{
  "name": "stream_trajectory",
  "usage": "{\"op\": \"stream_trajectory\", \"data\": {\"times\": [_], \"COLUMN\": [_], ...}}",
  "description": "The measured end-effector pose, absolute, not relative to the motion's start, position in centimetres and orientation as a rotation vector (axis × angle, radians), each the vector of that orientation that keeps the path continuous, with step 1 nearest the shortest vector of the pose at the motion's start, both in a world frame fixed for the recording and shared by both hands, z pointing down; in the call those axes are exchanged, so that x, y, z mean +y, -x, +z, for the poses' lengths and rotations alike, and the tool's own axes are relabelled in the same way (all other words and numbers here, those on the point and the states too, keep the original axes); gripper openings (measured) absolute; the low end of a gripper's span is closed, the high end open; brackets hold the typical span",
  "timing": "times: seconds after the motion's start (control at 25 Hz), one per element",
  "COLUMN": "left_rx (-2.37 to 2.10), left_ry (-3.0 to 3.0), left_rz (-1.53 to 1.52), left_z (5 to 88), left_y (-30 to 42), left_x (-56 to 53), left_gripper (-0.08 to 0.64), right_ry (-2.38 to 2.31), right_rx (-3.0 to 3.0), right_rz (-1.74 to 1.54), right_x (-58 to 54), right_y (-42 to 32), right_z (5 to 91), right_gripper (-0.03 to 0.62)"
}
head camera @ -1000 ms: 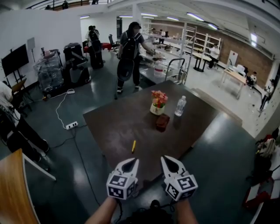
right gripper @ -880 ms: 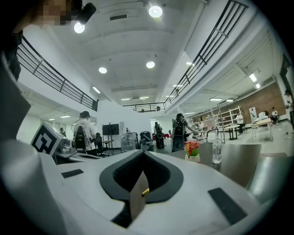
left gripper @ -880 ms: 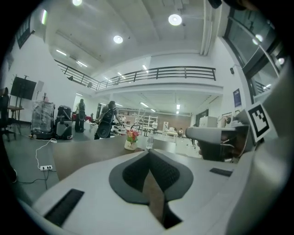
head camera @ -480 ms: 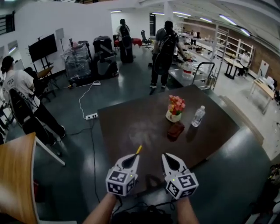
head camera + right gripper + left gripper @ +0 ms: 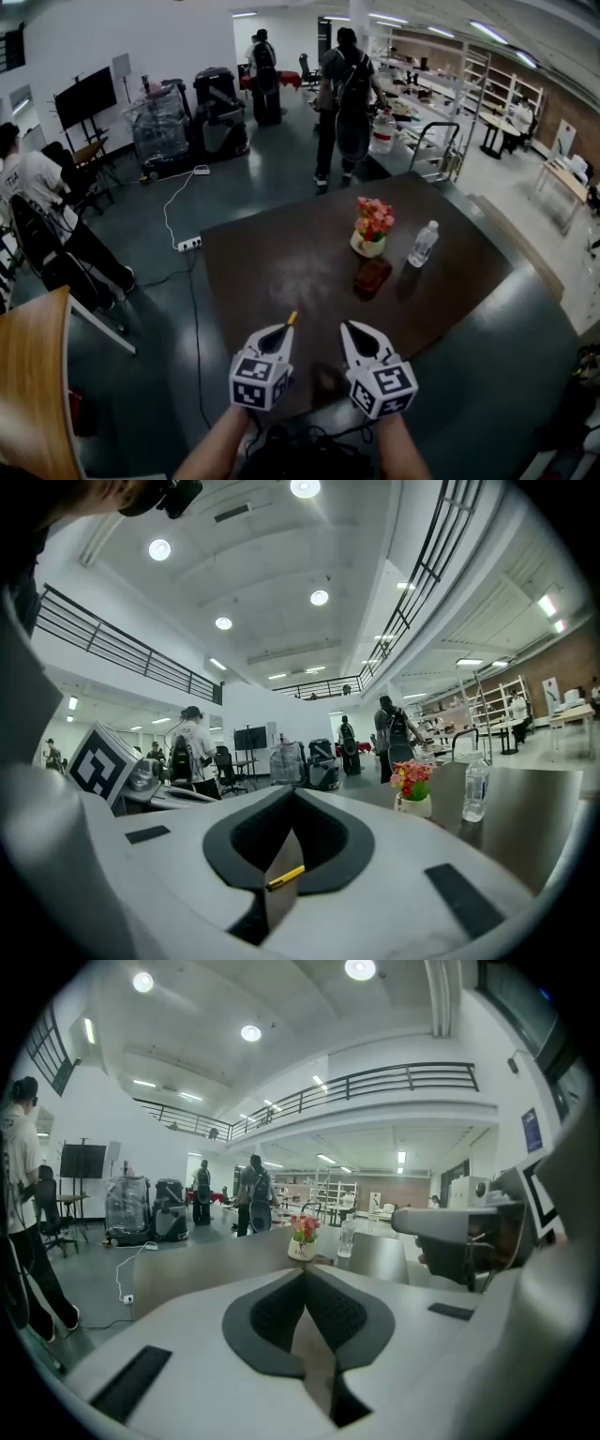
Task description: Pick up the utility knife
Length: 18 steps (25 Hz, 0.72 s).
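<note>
The utility knife (image 5: 292, 319) is a thin yellow stick lying on the dark brown table (image 5: 281, 253) near its front edge. In the head view only its far end shows past the tip of my left gripper (image 5: 282, 331), which is shut and empty. My right gripper (image 5: 348, 327) hovers beside it to the right, also shut and empty. In the right gripper view the knife (image 5: 285, 877) shows through the gap under the closed tips of the right gripper (image 5: 292, 789). The left gripper (image 5: 305, 1271) hides the knife in its own view.
A flower pot (image 5: 372, 228), a water bottle (image 5: 423, 244) and a small brown object (image 5: 372, 276) stand further back on the table. A wooden tabletop (image 5: 37, 394) lies at the left. People stand beyond, and a power strip (image 5: 189, 245) with cables lies on the floor.
Both grippers have come forward over the table's front edge. The knife, which lay clear ahead of them, is now partly covered by the left gripper's tip.
</note>
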<state>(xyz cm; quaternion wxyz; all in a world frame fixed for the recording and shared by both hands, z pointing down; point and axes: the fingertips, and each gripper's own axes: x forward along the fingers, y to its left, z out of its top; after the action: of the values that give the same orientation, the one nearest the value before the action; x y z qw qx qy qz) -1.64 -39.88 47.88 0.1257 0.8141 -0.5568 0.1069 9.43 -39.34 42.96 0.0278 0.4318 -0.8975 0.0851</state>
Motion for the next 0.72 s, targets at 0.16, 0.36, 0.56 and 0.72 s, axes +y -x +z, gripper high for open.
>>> {"op": "stream_trajectory", "data": {"times": [0.16,0.36,0.56,0.72], "left_rx": [-1.547,-1.494,-1.485,-1.437], "left_ry": [-2.384,-2.389,-2.352,-2.318], "left_rz": [0.359,0.423,0.481,0.539], "left_z": [50.4,52.8,55.6,58.5], "left_y": [1.5,2.4,3.3,3.2], "left_x": [-41.7,-43.4,-45.0,-45.9], "left_gripper": [0.008,0.008,0.008,0.042], "right_ry": [-1.397,-1.448,-1.441,-1.432], "right_rx": [-2.715,-2.629,-2.580,-2.551], "right_rz": [0.266,0.303,0.368,0.388], "right_x": [-40.5,-41.2,-41.9,-42.2], "right_y": [-9.5,-8.4,-7.3,-7.0], "right_z": [44.6,45.9,47.5,48.7], "right_gripper": [0.012,0.012,0.012,0.012]}}
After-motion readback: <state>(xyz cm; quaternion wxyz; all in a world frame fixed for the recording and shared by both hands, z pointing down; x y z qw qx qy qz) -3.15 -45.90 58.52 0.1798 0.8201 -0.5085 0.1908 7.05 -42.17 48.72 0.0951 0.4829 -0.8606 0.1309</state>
